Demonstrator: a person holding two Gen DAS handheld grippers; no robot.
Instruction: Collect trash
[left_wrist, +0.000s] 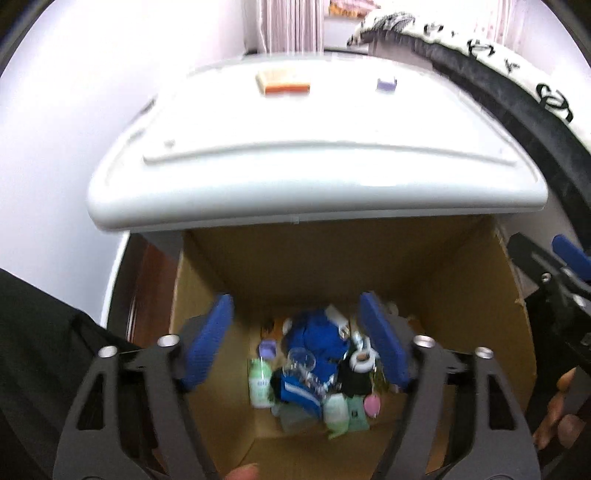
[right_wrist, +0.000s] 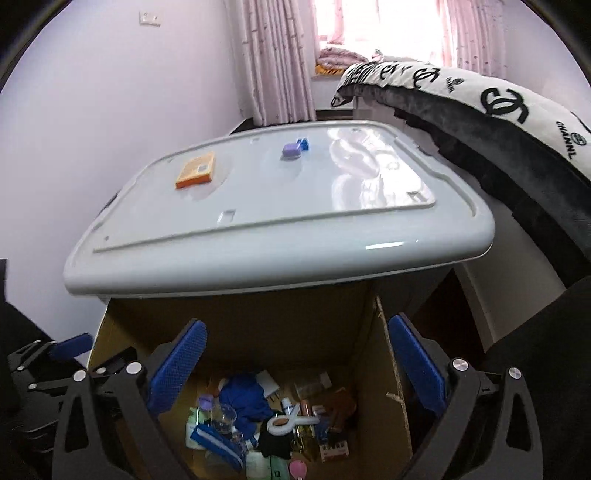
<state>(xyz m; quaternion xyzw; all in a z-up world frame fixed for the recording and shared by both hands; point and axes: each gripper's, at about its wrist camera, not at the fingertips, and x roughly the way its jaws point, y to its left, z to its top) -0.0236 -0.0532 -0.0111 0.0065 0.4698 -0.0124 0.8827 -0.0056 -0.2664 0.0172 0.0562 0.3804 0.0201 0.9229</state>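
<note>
Both the left gripper (left_wrist: 297, 343) and right gripper (right_wrist: 297, 363) hang wide and empty over the cardboard box (right_wrist: 384, 354), evidently for dropping trash (right_wrist: 243, 400), which lies heaped on its bottom.

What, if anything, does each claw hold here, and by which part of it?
Nothing is held. The left claw and the right claw both stand open and empty above the cardboard box, with the collected trash lying on its bottom.

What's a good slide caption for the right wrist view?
Open right gripper above trash-filled cardboard box; orange box remains on white lid.
</note>
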